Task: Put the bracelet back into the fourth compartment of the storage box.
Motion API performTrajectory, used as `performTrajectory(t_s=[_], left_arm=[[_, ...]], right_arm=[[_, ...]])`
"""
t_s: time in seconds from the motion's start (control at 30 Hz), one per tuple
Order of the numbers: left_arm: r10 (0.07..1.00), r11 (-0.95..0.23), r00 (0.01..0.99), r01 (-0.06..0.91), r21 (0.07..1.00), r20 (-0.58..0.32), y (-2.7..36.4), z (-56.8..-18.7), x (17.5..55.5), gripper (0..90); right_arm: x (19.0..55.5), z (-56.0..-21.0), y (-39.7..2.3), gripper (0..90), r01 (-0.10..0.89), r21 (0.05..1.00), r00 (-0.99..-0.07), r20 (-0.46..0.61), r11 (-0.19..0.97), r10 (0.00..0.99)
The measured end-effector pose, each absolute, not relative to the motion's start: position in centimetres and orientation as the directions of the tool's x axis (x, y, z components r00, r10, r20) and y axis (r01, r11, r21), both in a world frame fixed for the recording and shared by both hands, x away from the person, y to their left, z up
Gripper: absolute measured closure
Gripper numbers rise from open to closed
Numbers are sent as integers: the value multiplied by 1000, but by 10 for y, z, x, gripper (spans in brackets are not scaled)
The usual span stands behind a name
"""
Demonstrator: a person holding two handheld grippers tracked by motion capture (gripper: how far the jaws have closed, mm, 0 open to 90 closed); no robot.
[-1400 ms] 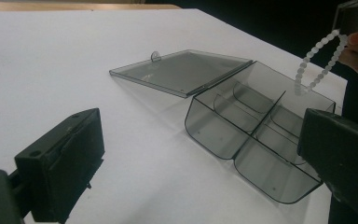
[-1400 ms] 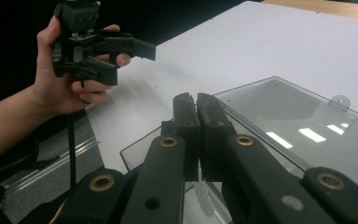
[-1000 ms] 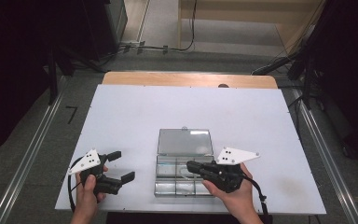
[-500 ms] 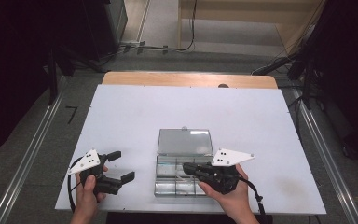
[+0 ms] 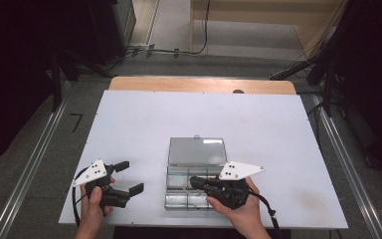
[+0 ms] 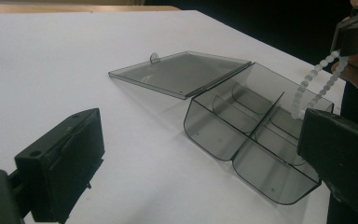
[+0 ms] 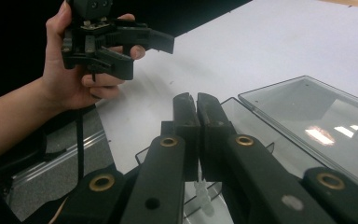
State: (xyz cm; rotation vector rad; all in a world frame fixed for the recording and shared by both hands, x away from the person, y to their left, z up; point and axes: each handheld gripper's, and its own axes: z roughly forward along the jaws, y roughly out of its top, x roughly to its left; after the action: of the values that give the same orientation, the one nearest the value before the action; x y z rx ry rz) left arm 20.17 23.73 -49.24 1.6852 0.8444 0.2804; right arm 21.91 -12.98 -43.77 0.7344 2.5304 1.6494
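Left tongs (image 5: 128,178): black body with two blocky, square-ended black jaws, topped by a white three-cornered plate bearing small dark dots; a black cable looped from the rear. Right tongs (image 5: 195,181): the same black build, its white three-cornered plate marked with a cluster of dark dots and a black cable trailing behind. In the right gripper view the jaw arms were flat black links fitted with brass-ringed pivot holes, one link showing a pale scuff. The forearms were bare, with no sleeves or gloves worn.
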Motion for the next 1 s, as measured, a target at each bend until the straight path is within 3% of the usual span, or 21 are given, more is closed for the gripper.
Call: performTrajectory(t_s=[1.0], left_arm=[[658,-74,713,382,921,-243,237,-493,202,3]], right_arm=[[212,-455,-106,856,361,857,-902,220,368,373]])
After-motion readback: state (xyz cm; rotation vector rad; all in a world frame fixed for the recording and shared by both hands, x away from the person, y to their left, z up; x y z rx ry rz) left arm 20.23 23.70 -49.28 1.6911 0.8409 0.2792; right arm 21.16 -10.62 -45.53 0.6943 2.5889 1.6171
